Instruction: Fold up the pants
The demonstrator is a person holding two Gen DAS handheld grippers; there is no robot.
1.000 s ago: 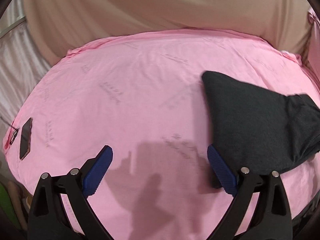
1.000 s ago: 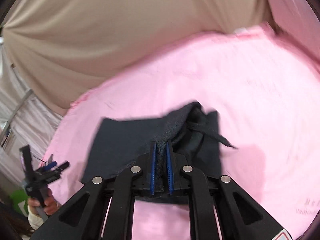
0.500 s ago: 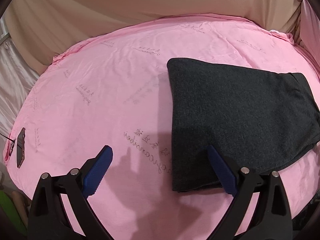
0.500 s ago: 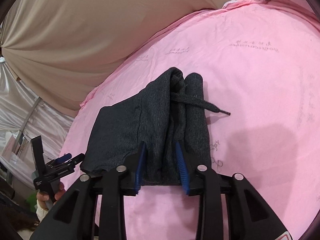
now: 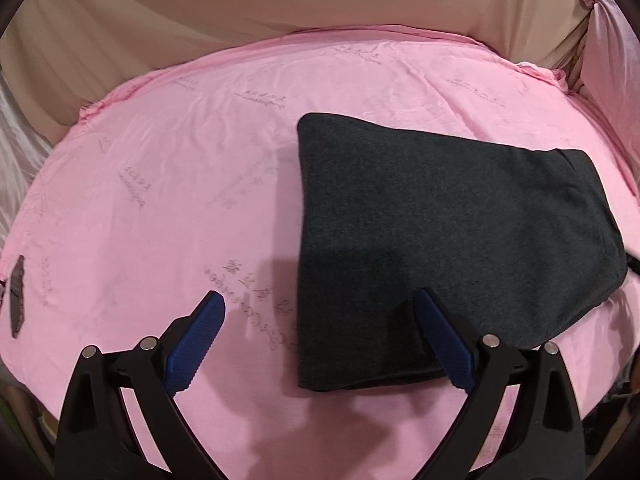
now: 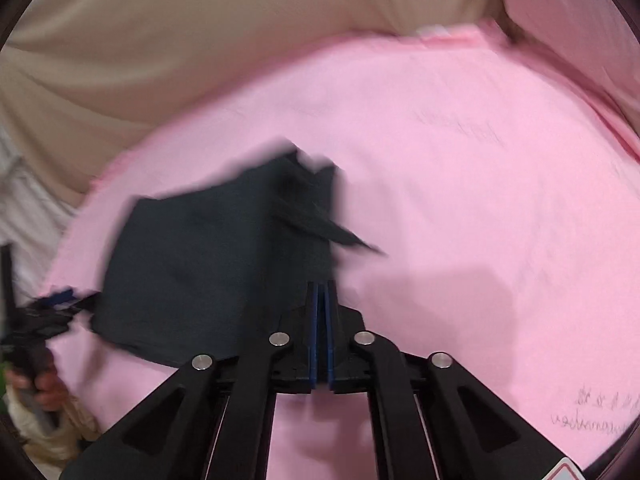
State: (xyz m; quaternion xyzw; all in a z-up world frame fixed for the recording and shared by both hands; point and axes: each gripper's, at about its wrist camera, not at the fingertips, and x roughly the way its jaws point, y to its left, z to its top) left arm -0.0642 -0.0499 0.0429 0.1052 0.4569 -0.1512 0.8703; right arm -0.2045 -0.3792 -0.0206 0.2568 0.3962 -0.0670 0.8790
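Charcoal pants [image 5: 452, 232] — pink sheet [image 5: 180, 184]

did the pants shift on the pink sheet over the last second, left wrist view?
Cannot tell. The pants fill more of the left wrist view than a second ago, but the printed lettering on the pink sheet shifted too, so the camera moved.

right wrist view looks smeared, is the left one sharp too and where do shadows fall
Right wrist view: motion blur smears the dark pants and their drawstring; a soft shadow lies on the pink sheet right of the tool. Left wrist view: sharp, fisheye-bowed at the edges, with the tool's shadow across the pants' near corner.
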